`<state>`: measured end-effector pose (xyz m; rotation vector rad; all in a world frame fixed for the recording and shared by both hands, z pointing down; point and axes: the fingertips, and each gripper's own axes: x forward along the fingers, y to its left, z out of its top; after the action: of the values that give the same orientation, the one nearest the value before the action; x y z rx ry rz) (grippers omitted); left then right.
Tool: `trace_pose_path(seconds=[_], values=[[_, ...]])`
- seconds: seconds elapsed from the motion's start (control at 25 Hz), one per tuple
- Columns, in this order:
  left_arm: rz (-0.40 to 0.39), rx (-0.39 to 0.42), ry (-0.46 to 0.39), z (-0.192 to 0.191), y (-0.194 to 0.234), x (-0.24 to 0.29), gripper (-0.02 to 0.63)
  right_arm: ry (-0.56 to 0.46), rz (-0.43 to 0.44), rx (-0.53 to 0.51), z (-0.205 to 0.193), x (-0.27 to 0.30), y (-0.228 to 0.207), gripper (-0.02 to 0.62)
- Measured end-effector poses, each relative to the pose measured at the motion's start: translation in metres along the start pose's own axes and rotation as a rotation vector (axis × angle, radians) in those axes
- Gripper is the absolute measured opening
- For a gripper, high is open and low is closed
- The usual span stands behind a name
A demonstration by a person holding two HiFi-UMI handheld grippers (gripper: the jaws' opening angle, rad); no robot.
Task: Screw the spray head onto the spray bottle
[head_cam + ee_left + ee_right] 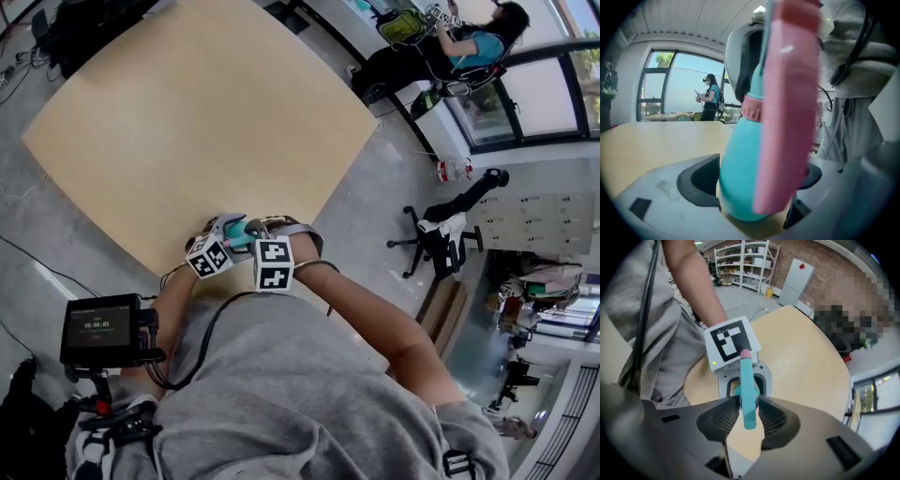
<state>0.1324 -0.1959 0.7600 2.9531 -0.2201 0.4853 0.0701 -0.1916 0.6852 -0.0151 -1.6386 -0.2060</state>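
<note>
Teal spray head [746,376]: pink-tipped, clamped between the right gripper [749,405] pads.
Spray bottle [740,168]: teal, pink collar, upright between the left gripper [757,187] jaws, which stand spread wide, not squeezing.
Left gripper view only: person [710,96] by window.
Head view only: both grippers at wooden table [187,122] near edge; monitor [101,330] print unreadable.

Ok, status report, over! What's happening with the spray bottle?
Right gripper clamped on spray head from above. Left gripper open around bottle. Head sits on bottle. Nothing blocking.
</note>
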Motion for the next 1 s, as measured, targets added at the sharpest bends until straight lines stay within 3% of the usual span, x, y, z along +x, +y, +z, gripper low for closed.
trace_pose_path(seconds=[0.08, 0.2, 0.24, 0.32, 0.44, 0.52, 0.64, 0.72, 0.88, 1.0], values=[[-0.016, 0.009, 0.006, -0.001, 0.0, 0.002, 0.393, -0.033, 0.033, -0.168, -0.001, -0.003, 0.006, 0.129], [-0.024, -0.001, -0.014, 0.0, -0.003, 0.001, 0.393, -0.111, 0.054, -0.455, -0.004, -0.008, 0.015, 0.129], [-0.02, -0.01, -0.023, 0.001, -0.004, 0.001, 0.393, -0.138, 0.061, -0.496, -0.003, -0.009, 0.016, 0.129], [-0.006, -0.029, -0.037, 0.0, -0.005, 0.0, 0.391, -0.188, 0.068, -0.479, -0.002, -0.01, 0.017, 0.129], [0.023, -0.048, -0.052, 0.0, -0.005, 0.001, 0.393, -0.287, 0.06, -0.229, -0.005, -0.009, 0.015, 0.129], [0.05, -0.065, -0.062, 0.002, -0.005, 0.003, 0.391, -0.396, 0.042, 0.069, -0.011, -0.011, 0.011, 0.129], [0.111, -0.107, -0.082, 0.006, -0.005, 0.004, 0.393, -0.594, 0.002, 0.613, -0.02, -0.017, 0.005, 0.129], [0.171, -0.141, -0.091, 0.007, -0.003, 0.004, 0.393, -0.658, -0.056, 0.839, -0.023, -0.02, 0.003, 0.129], [0.329, -0.219, -0.092, 0.004, 0.002, 0.0, 0.393, -0.597, -0.193, 0.985, -0.023, -0.015, 0.004, 0.129], [0.384, -0.24, -0.079, 0.0, 0.003, -0.002, 0.393, -0.511, -0.181, 1.026, -0.02, -0.011, 0.006, 0.129]])
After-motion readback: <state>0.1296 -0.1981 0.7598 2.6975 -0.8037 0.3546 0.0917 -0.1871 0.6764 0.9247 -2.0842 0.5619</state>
